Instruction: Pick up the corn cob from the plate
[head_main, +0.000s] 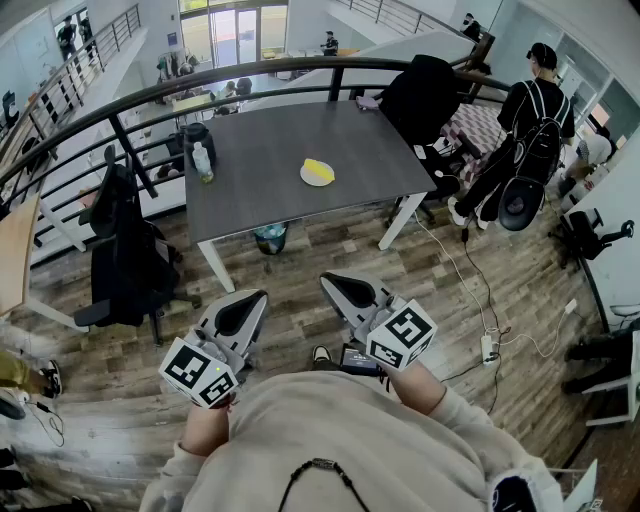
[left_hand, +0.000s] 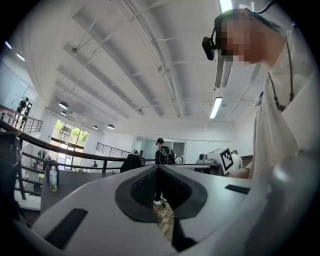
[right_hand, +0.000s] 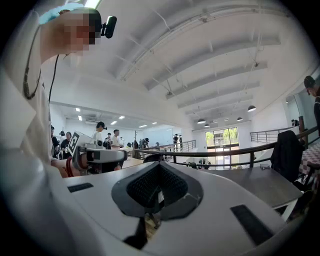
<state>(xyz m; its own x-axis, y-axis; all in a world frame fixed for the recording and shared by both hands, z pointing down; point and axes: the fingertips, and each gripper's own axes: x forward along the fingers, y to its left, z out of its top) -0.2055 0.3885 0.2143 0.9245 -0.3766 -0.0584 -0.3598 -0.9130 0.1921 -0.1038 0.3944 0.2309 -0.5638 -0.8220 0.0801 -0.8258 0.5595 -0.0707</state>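
A yellow corn cob (head_main: 320, 170) lies on a small white plate (head_main: 305, 178) near the middle of a grey table (head_main: 270, 150), far ahead of me in the head view. Both grippers are held close to my body, over the wooden floor and well short of the table. My left gripper (head_main: 258, 296) has its jaws together with nothing between them, and the left gripper view shows the dark pads meeting (left_hand: 158, 167). My right gripper (head_main: 328, 281) is likewise shut and empty (right_hand: 159, 165). Neither gripper view shows the cob.
A plastic bottle (head_main: 203, 162) stands at the table's left edge, and a bin (head_main: 270, 238) sits under the table. A black office chair (head_main: 125, 250) is at the left. A person with a backpack (head_main: 525, 150) stands at the right. Cables and a power strip (head_main: 490, 347) lie on the floor.
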